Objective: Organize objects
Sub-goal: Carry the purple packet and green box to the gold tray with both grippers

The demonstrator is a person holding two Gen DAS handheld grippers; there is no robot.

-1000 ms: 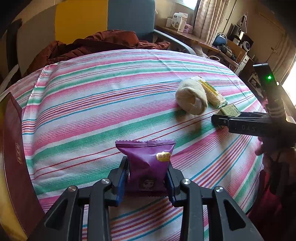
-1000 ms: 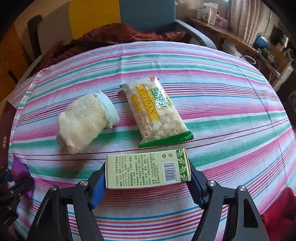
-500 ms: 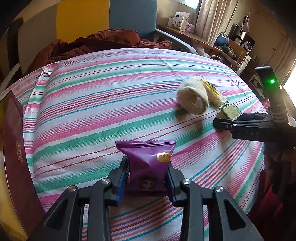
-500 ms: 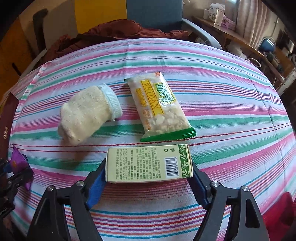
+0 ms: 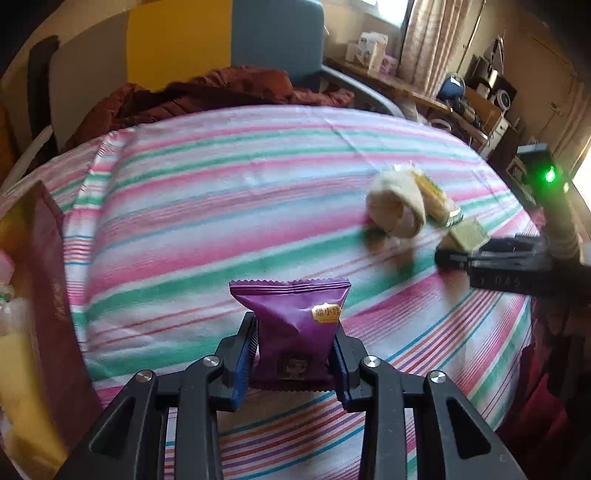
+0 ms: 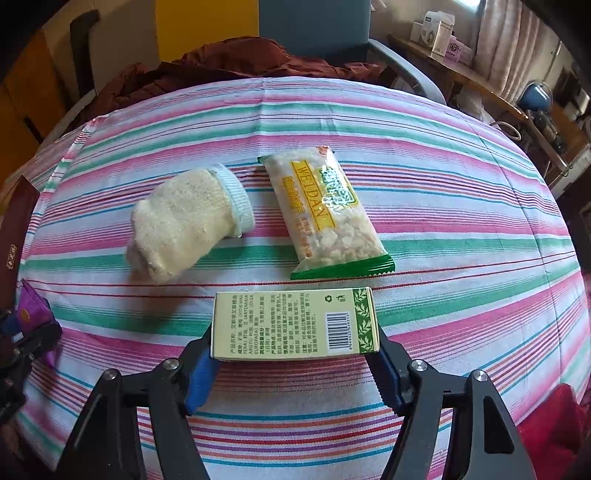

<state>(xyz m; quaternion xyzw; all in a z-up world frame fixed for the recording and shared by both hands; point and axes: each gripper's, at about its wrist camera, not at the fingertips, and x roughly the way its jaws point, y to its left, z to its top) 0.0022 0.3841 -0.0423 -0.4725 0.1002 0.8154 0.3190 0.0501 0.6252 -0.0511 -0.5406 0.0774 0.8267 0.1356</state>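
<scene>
My left gripper [image 5: 293, 363] is shut on a purple snack packet [image 5: 291, 328] and holds it above the striped tablecloth [image 5: 207, 206]. My right gripper [image 6: 295, 363] is shut on a pale green carton [image 6: 295, 323] with a barcode, held just above the cloth. A cream sock [image 6: 188, 223] lies left of a clear snack bag [image 6: 325, 214] with a green end; both rest on the cloth beyond the carton. The sock [image 5: 397, 205], bag [image 5: 436, 197], carton [image 5: 467, 236] and right gripper [image 5: 448, 254] also show in the left wrist view. The purple packet [image 6: 35, 310] shows at the left edge of the right wrist view.
A dark red box [image 5: 55, 317] stands at the table's left edge. A maroon garment [image 6: 229, 70] lies on a blue chair [image 6: 314, 29] behind the table. A cluttered wooden shelf [image 6: 491, 88] runs along the back right.
Both grippers have drawn back a little and risen with their loads. The sock and snack bag have not moved.
</scene>
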